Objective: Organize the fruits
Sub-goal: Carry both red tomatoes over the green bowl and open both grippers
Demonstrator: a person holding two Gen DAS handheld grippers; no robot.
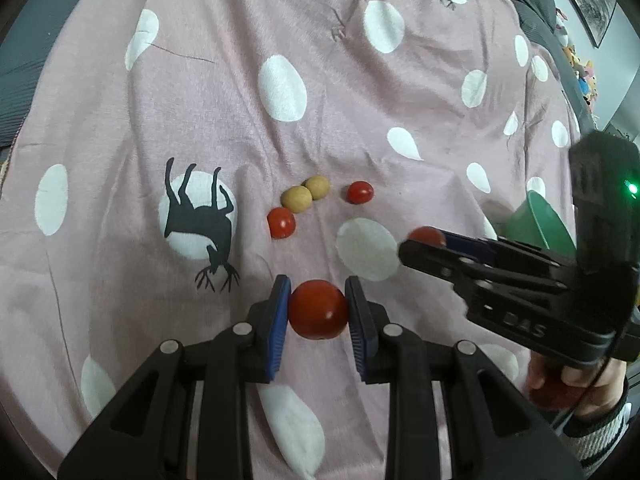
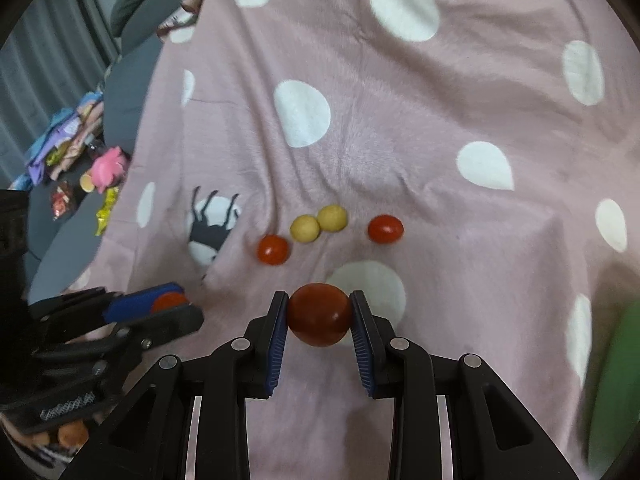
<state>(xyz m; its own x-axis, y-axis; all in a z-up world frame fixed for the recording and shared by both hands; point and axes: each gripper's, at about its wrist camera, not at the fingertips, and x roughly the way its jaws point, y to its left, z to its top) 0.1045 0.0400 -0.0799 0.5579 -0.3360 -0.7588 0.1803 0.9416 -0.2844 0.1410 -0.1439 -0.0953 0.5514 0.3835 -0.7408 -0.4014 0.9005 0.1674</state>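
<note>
Ahead of you open pink bedspread, a loose cluster of two red tomatoes and two yellow fruits mid-cloth, green bowl blocking your right, other gripper close alongside.

Pink polka-dot bedspread: near middle, two touching yellow fruits, flanked by two red tomatoes; green bowl toward right edge.

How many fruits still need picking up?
Nothing can be seen put away yet: the green bowl shows no fruit inside from here. The left gripper and the right gripper each hold a red tomato. Four remain on the pink cloth: two red tomatoes and two yellow fruits.
</note>
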